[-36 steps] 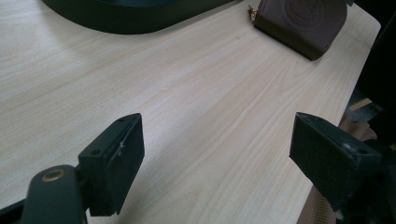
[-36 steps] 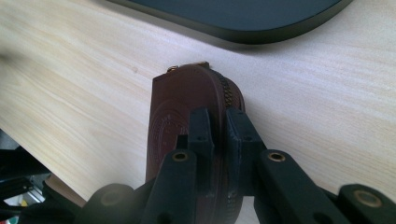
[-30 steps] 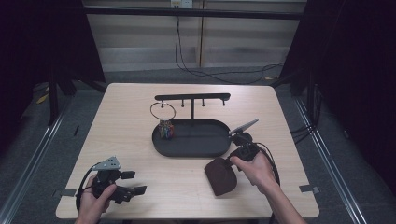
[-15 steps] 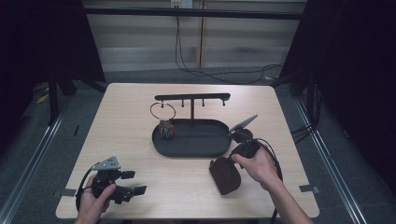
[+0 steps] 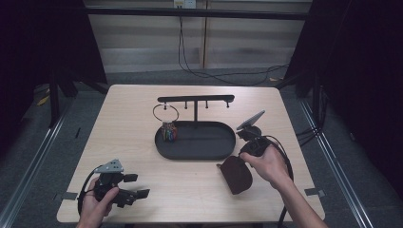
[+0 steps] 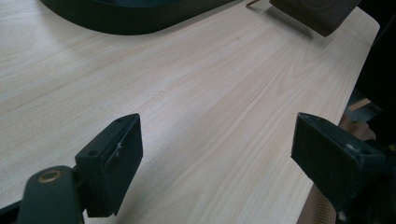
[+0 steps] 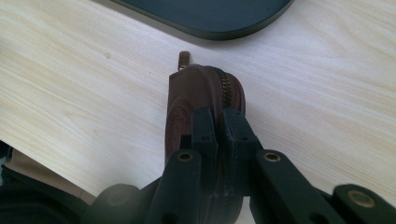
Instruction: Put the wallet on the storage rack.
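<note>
Right tool [image 7: 219, 122]: clenched on the brown zip pouch [image 7: 201, 100] — jaws pinching its near edge beside the zipper.
Left tool [image 6: 215, 154]: released, jaws spread wide over bare tabletop [image 6: 201, 93], nothing between them.
Pouch position: on the tabletop just in front of the black oval tray [image 5: 196, 141], right of centre, at the right hand [image 5: 270, 164]; seen in high view as a dark brown lump [image 5: 236, 174].
Handling (judged): soft leather-like shell, light, likely to sag or fold if lifted by one edge; surface probably not slippery; not fragile.
Where to hold (judged): across the thick zippered rim, as now — a flat-face grip would slide.
Right gripper view adds: zipper teeth, pull tab [image 7: 184, 58] pointing toward the tray, stitched concentric lines on the side face.
High view adds: layout — black T-shaped hanger stand [image 5: 196, 99] rising from the tray, metal ring with coloured tags [image 5: 168, 127] hanging at the tray's left end, left tool [image 5: 124, 189] well apart near the front left corner.
Left gripper view adds: pouch corner [image 6: 317, 14] and tray rim [image 6: 130, 21] at the far edge.
</note>
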Demonstrator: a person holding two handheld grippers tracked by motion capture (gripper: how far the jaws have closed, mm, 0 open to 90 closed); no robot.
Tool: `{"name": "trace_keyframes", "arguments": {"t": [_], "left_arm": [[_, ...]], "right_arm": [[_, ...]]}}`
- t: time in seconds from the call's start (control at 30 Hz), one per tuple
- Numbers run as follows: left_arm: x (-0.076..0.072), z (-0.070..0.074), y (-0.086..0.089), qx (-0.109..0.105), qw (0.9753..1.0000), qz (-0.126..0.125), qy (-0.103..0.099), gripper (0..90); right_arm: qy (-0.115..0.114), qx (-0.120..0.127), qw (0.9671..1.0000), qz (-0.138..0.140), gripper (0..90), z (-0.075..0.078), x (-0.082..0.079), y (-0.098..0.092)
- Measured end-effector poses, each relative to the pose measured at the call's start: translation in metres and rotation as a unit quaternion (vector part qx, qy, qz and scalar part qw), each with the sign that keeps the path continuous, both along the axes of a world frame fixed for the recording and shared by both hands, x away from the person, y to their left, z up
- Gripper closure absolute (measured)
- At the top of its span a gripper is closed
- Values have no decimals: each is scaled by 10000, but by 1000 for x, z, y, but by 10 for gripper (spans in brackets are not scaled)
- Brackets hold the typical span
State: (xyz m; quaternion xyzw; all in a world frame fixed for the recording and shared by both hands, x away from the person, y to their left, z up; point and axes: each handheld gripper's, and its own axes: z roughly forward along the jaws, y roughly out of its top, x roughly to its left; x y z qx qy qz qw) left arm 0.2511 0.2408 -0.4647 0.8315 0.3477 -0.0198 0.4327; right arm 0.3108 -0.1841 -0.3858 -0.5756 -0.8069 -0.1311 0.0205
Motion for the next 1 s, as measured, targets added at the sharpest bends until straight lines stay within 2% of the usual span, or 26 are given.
{"name": "trace_keyframes", "arguments": {"t": [0.13, 0.6, 0.9, 1.0], "left_arm": [[0, 0, 0, 9, 10000, -10, 6, 167], [0, 0, 0, 3, 10000, -3, 16, 167], [0, 0, 0, -1, 10000, -17, 23, 167], [-1, 1, 1, 6, 10000, 7, -31, 170]], "right_arm": [[-19, -114, 9999, -31, 866, 7, 1, -2], [12, -472, 9989, -81, 874, 27, 6, -6], [56, -494, 9987, -75, 874, 42, 15, -3], [87, -472, 9988, -73, 874, 47, 19, -3]]}}
